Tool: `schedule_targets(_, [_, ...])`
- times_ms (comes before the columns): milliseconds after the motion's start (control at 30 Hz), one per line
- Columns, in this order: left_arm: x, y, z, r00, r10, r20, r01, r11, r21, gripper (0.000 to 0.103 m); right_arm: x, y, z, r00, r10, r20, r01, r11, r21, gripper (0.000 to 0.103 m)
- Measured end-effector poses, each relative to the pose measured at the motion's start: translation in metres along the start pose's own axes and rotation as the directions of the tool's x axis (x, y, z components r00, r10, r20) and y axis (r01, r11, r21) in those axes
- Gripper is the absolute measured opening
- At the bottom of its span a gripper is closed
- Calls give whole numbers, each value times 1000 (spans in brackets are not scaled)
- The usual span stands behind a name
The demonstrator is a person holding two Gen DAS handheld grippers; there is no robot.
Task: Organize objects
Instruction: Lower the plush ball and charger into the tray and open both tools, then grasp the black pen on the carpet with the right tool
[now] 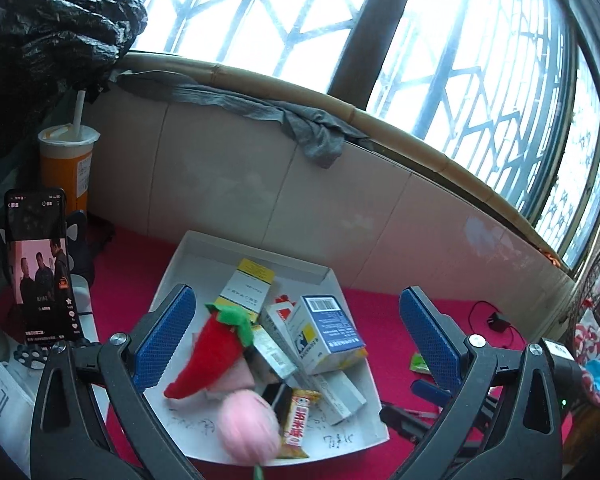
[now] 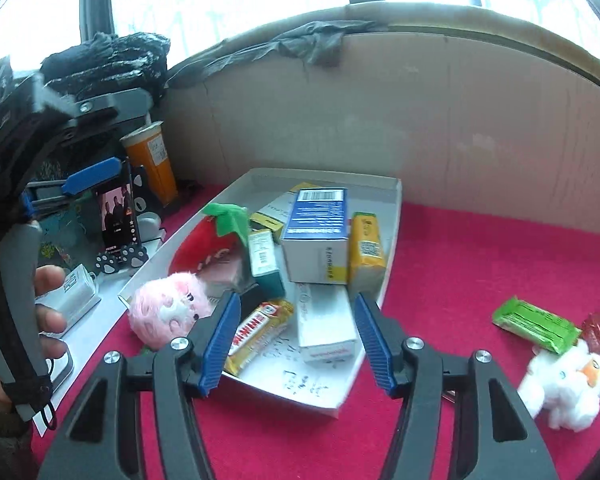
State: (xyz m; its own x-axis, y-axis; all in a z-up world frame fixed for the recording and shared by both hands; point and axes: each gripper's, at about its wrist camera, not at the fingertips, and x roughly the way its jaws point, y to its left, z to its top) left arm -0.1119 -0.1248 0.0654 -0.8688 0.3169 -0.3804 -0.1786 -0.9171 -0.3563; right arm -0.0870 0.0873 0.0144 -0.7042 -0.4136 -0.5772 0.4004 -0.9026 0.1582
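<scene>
A white tray on the pink cloth holds a red strawberry plush, a blue and white box, a yellow snack bar and several other boxes. A pink fluffy toy is blurred at the tray's near left edge. My left gripper is open and empty above the tray. My right gripper is open and empty over the tray's near end. A green packet and a white plush lie on the cloth to the right.
A phone on a stand, an orange drink cup and a black bag stand at the left. A white device lies beside the tray. A tiled wall and window sill run behind. A black charger lies at the right.
</scene>
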Motion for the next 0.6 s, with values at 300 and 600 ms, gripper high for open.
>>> schedule_targets(300, [-24, -16, -50, 988, -126, -86, 127, 992, 11, 103, -26, -89, -26, 988, -71, -134, 73, 997, 10, 62])
schedule_targets(600, [-43, -22, -96, 983, -89, -157, 107, 989, 105, 103, 20, -93, -36, 954, -80, -287, 19, 977, -210, 61])
